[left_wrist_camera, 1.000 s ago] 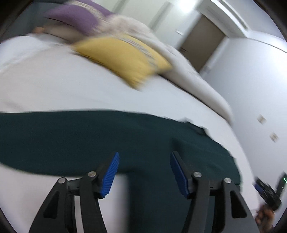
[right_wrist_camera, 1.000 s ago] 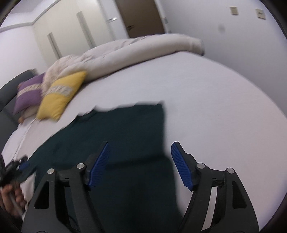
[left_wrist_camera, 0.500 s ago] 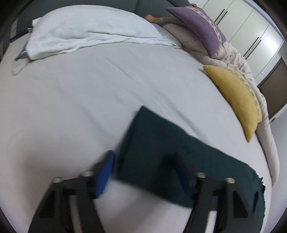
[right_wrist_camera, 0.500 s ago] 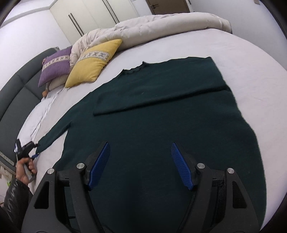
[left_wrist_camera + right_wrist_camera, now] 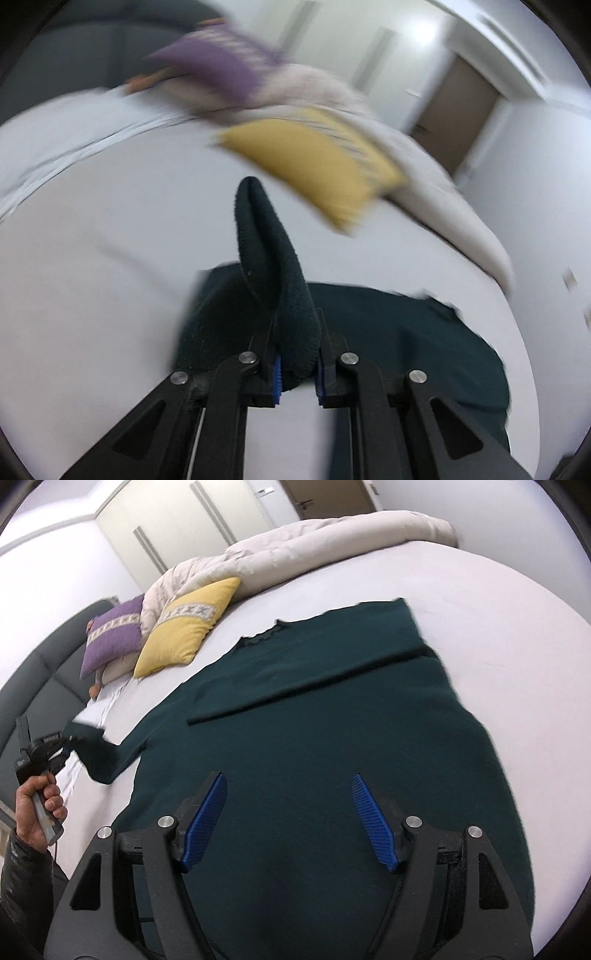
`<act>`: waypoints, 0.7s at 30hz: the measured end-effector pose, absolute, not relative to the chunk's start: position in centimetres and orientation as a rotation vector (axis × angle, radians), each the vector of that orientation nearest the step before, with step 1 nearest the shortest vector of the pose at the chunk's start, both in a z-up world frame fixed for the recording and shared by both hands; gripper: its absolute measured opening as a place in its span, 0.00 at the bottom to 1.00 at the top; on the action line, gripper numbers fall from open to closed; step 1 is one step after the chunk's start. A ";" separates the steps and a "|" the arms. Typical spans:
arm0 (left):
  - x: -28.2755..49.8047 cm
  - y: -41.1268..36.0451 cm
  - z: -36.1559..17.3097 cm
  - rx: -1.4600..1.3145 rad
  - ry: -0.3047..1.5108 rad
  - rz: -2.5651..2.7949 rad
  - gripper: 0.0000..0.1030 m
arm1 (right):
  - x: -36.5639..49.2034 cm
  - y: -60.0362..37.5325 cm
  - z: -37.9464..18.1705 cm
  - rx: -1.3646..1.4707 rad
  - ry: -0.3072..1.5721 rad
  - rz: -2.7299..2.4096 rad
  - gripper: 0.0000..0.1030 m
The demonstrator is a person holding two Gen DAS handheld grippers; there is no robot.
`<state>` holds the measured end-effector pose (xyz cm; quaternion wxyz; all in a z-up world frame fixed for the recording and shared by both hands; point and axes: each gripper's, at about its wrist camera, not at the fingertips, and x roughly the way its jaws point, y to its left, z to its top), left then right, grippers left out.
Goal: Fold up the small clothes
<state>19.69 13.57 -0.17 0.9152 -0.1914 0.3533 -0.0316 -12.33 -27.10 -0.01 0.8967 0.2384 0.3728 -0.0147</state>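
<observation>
A dark green sweater (image 5: 332, 738) lies flat on the white bed (image 5: 498, 627), its right sleeve folded across the chest. My left gripper (image 5: 297, 373) is shut on the left sleeve cuff (image 5: 269, 266), which sticks up between the blue pads and is lifted off the bed. In the right wrist view the left gripper (image 5: 62, 746) holds that sleeve (image 5: 99, 757) at the far left. My right gripper (image 5: 288, 819) is open and empty above the sweater's lower body.
A yellow pillow (image 5: 188, 627) and a purple pillow (image 5: 110, 635) lie at the head of the bed beside a rolled beige duvet (image 5: 314, 546). A dark headboard (image 5: 29, 672) is at the left. Wardrobe doors and a brown door stand behind.
My left gripper has closed on the sleeve cuff and lifted it off the bed. My right gripper stays open over the sweater, nearly in place.
</observation>
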 end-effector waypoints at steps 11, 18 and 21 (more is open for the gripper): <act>18.7 -7.5 -8.9 -0.231 0.973 -0.384 0.41 | -14.2 -32.7 -1.3 0.552 0.769 -0.109 0.67; 13.8 0.6 -4.6 -0.274 0.777 -0.330 0.74 | -8.1 -29.4 -0.6 0.515 0.810 0.017 0.67; 13.0 5.8 -4.9 -0.358 0.759 -0.247 0.74 | -3.8 -26.1 -0.6 0.465 0.849 0.079 0.69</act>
